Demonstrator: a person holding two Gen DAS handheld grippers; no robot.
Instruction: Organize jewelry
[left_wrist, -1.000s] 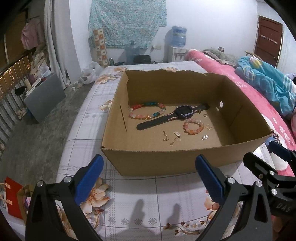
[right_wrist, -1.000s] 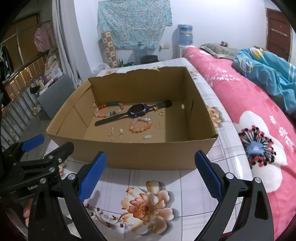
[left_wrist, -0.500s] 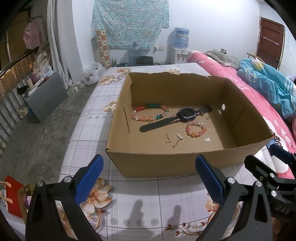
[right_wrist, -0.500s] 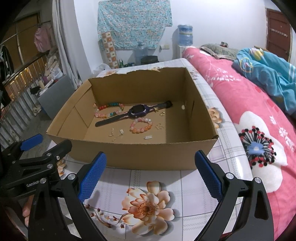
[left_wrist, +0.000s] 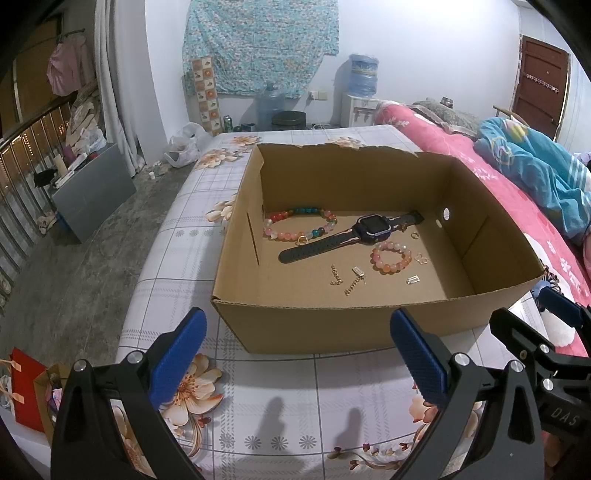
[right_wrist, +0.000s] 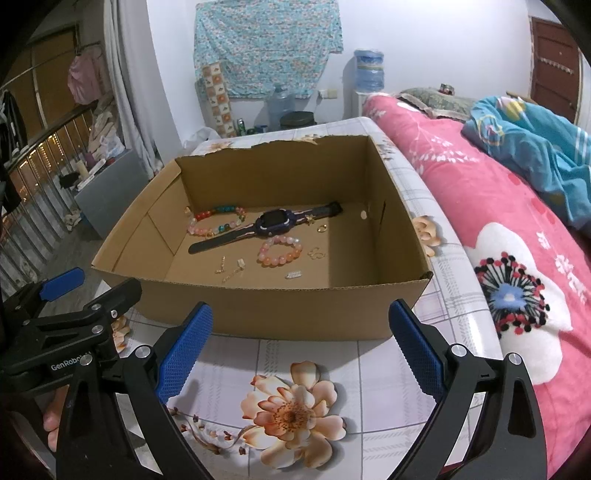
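Both claws, left claw (left_wrist: 295, 354) and right claw (right_wrist: 301, 338), gape empty at 6 o'clock of cardboard box (left_wrist: 321, 325); smartwatch (left_wrist: 373, 226), bead bracelets (left_wrist: 391, 257) lie loose inside, gathered for sorting

both wrist views near, facing box (left_wrist: 310, 325)

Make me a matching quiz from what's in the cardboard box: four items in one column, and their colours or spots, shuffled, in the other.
Items
1. watch
2. large bead bracelet
3. small bead bracelet
4. gold chain pieces

Descriptions
A. pink and orange beads only, right of the strap
B. dark strap lying diagonally across the box floor
C. nearest the front wall of the cardboard box
D. red, teal and pink beads, toward the back left

Pairs: 1-B, 2-D, 3-A, 4-C
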